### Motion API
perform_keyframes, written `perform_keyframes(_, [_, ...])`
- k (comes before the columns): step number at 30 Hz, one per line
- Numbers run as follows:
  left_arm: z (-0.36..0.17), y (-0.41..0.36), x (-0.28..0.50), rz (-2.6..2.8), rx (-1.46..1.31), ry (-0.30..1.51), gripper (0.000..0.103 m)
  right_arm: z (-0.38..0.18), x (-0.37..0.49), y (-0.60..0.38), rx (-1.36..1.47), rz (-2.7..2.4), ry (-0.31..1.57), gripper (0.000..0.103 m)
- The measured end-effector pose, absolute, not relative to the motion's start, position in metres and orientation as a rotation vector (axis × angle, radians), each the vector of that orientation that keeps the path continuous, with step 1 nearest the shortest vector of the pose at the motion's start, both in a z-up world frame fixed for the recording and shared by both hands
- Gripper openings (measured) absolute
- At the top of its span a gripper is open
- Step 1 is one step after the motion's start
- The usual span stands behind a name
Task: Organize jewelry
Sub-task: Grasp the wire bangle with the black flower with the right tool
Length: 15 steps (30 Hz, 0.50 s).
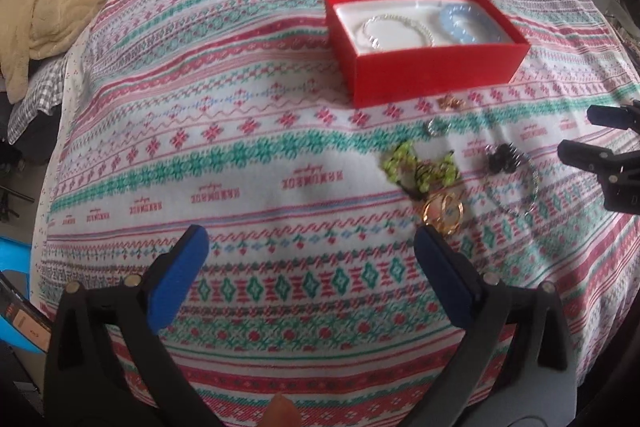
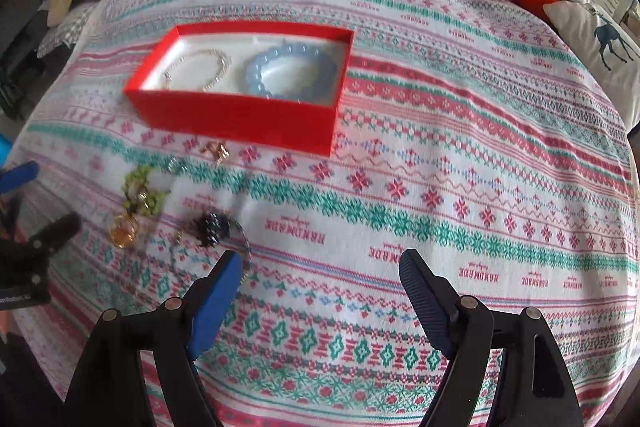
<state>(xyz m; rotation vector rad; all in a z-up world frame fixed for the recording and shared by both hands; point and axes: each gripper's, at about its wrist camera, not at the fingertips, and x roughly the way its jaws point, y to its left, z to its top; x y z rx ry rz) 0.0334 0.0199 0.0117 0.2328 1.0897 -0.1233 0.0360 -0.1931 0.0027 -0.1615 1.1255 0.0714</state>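
In the left wrist view, the left gripper hangs over the bed with its blue pads wide apart and nothing between them. Just past its right pad lies a gold ring, touching a heap of green beads. A dark spiky piece with a thin chain lies to the right, and a small silver ring and a rose-gold charm sit nearer the red box. The risk here is that the pieces overlap, so closing on one could drag a neighbour along or snag the soft woven cover.

In the right wrist view, the right gripper also stands open and empty, its left pad just over the chain beside the dark spiky piece. The left gripper crowds the same cluster from the side, so the two tools could knock each other. The rigid, white-lined red box already holds a silver bracelet and a bracelet of smooth, pale blue round beads. The thin chain would likely slip from flat ribbed pads.
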Motion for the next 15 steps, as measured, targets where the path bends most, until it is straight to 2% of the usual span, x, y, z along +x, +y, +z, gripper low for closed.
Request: perform_keyframes(15, [-0.006,0.014,0.030,-0.168,0.257,1.166,0.102,-0.036,0.034,-0.182,-0.134,0.110,1.217,0.080])
